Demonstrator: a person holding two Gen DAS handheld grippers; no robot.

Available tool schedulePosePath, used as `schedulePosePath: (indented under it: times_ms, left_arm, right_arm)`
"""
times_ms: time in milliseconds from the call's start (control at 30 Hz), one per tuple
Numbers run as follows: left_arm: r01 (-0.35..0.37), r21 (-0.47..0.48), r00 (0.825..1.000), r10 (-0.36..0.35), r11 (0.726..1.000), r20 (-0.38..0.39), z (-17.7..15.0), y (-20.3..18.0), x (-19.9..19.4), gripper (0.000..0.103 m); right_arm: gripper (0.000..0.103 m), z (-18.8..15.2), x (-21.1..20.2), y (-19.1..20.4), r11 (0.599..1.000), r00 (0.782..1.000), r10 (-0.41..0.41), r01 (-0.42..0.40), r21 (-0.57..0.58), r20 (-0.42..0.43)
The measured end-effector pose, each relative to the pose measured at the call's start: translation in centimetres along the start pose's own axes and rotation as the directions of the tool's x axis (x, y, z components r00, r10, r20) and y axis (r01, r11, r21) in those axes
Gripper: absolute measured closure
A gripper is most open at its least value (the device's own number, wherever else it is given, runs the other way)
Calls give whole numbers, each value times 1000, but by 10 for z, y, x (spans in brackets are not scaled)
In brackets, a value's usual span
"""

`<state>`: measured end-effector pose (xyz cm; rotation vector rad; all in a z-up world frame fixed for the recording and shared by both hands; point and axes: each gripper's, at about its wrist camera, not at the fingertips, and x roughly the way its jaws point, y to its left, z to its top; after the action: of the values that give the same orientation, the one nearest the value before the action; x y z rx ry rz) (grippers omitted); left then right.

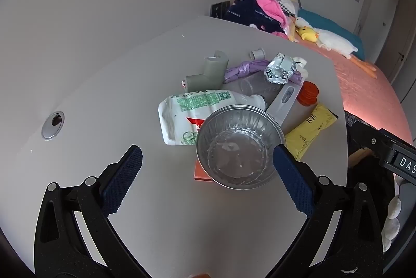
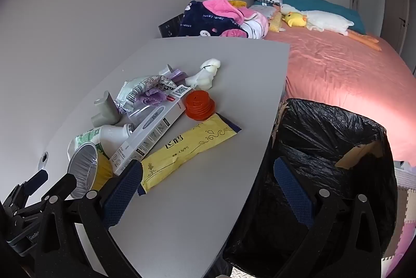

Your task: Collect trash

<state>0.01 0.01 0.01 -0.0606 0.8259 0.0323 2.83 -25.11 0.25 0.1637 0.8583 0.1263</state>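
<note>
- Tabletop (image 2: 202, 200), grey, beside my view of a pink bed (image 2: 338, 75).
- Trash: foil cup (image 1: 238, 148), white pouch (image 1: 182, 114), yellow wrapper (image 2: 182, 150), heaped mid-tabletop.
- Black-lined bin (image 2: 330, 148) at tabletop edge.
- Left gripper (image 1: 208, 174): spread wide, foil cup between fingers, untouched.
- Right gripper (image 2: 208, 184): released, empty.

Trash pile (image 2: 156, 117) on table (image 2: 195, 200), bin (image 2: 325, 148) right.

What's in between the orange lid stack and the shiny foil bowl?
In the right wrist view, the long white box lies between the orange lid stack and the foil bowl.
</note>
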Motion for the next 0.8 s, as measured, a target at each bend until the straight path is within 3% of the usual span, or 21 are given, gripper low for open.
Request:
schedulePosePath:
  times_ms: [800]
  left_arm:
    - [15, -19, 1000, -15, 1000, 4, 3, 4, -4, 6]
  right_arm:
    - [3, -5, -6, 0, 1000, 1000, 3, -3, -2, 4]
